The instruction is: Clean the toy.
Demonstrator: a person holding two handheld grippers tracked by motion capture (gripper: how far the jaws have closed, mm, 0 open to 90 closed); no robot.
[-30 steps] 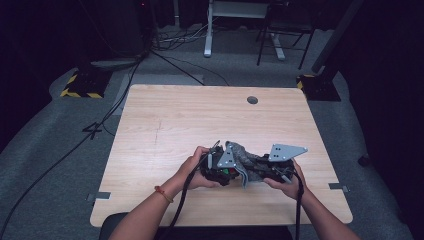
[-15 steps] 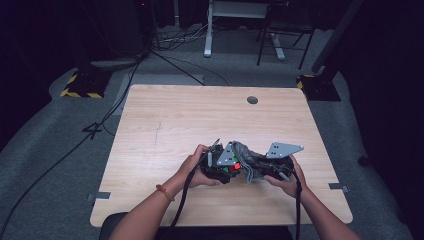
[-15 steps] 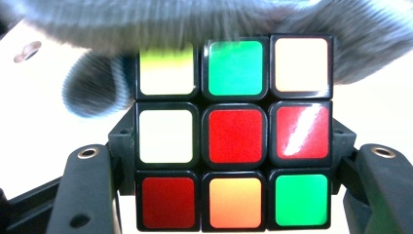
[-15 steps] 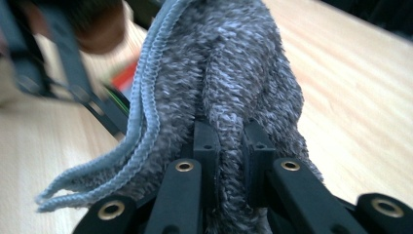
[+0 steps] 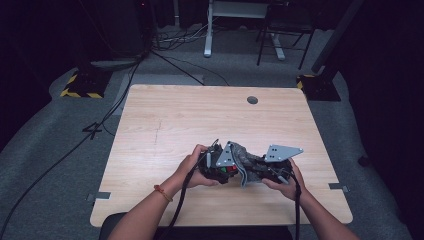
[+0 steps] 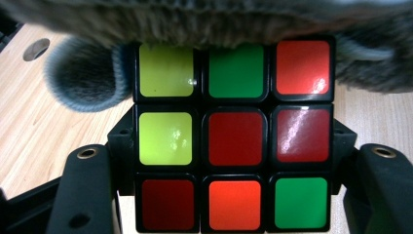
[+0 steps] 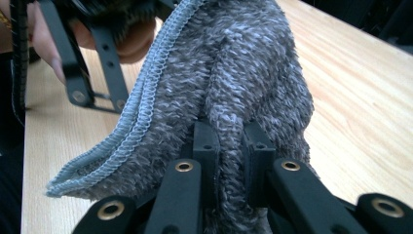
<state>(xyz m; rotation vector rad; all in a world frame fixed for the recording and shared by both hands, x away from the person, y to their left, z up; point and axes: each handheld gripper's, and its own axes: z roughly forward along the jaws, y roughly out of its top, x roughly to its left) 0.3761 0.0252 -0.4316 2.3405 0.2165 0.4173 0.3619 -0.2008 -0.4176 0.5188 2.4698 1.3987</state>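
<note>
L tongs (image 6: 234,195) are clamping the puzzle cube (image 6: 234,134); R tongs (image 7: 229,146) are pinching the grey cloth (image 7: 219,73) w/ jaws nearly together. Risk: wiping too hard is likely twisting the cube out, or cloth slipping free.

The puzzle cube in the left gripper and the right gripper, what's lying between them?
The grey cloth: in the high view it spans from the cube in the left gripper to the right gripper, which pinches it.

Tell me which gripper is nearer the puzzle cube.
Left. The left gripper clamps the cube between its jaws; the right gripper holds the grey cloth draped against it.
</note>
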